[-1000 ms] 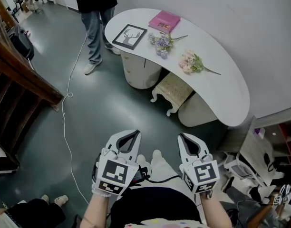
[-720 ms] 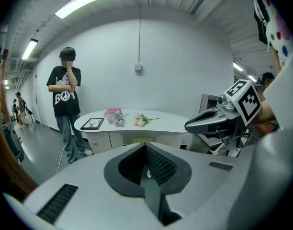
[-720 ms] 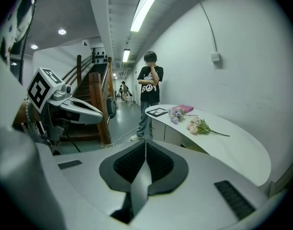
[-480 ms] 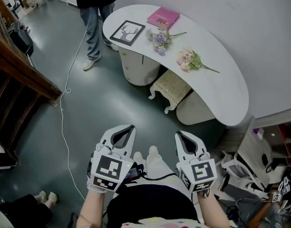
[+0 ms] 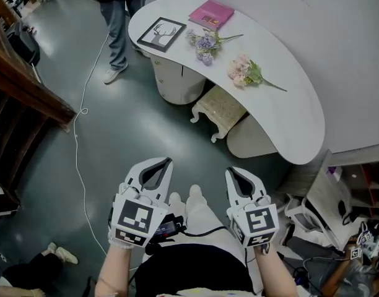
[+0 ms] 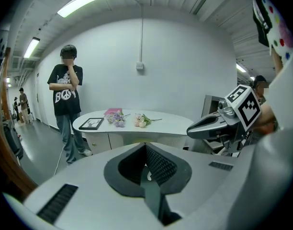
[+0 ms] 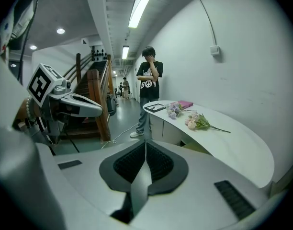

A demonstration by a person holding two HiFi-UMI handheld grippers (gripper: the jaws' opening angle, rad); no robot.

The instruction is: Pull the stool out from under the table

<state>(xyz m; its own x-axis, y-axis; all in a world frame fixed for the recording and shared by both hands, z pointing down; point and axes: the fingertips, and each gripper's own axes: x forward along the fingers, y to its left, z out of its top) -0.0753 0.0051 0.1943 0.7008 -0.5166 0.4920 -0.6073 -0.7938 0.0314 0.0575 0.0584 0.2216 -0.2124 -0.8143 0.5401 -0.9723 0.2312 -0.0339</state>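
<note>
Grey floor (image 5: pixel 134 135) meets a curved white table (image 5: pixel 295 98), the cream stool (image 5: pixel 222 111) half tucked under its middle, well away from the left gripper (image 5: pixel 155 164) and right gripper (image 5: pixel 238 176), both closed and empty; a person's shirt (image 6: pixel 65 87) beside the table seems to read "BOY".

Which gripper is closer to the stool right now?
Right, modestly. The right gripper hangs almost straight back from the stool; the left gripper is back and farther to its left. Neither touches it.
</note>
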